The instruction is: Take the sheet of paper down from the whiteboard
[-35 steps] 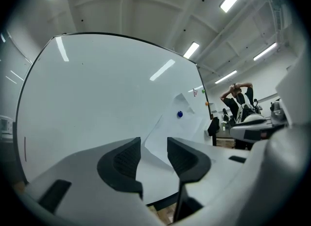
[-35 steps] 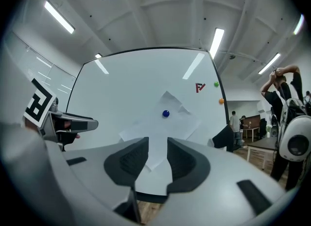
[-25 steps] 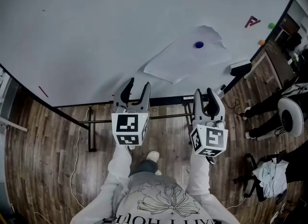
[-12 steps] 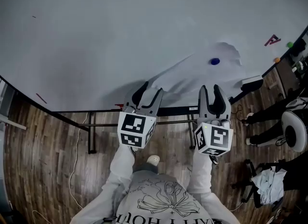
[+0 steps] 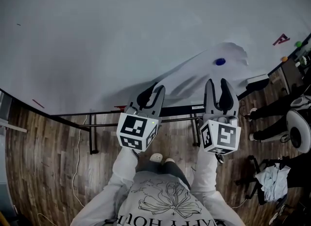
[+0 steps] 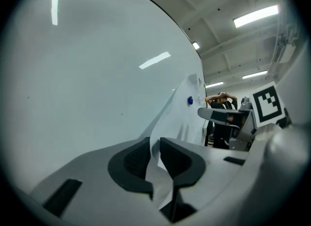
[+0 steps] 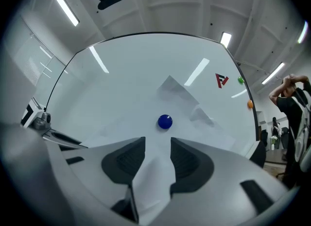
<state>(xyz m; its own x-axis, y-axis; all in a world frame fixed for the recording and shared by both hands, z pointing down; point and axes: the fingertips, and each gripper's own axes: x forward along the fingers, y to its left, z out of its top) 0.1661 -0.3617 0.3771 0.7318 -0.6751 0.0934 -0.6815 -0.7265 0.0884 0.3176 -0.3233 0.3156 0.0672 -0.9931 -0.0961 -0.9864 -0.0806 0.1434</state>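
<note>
The paper [image 5: 201, 77] hangs on the whiteboard [image 5: 97, 30], right of centre in the head view. One blue magnet [image 5: 220, 61] near its upper right end pins it. The top edge by the magnet looks rumpled, and the long lower-left end stands off the board, throwing a shadow.

It will probably handle as light, limp and easy to crease or tear. A hard pull against the magnet could rip it or let it slip out suddenly. The free lower-left end looks like the safest place to take hold, well in from the very edge. The magnet should be lifted, or the sheet slid out flat along the board.

The left gripper [image 5: 153, 93] is at that free end. Its jaws have just been closing and stand narrow, with the paper's edge running between the pads. A slit shows, so I judge the pinch not yet made.

The right gripper [image 5: 217, 85] sits just below the magnet. Its jaws have just been opening and stand well apart, with the paper's lower edge between them, unpressed.

A red mark [image 5: 281, 39] and a green magnet [image 5: 298, 43] lie at the far right of the board.
</note>
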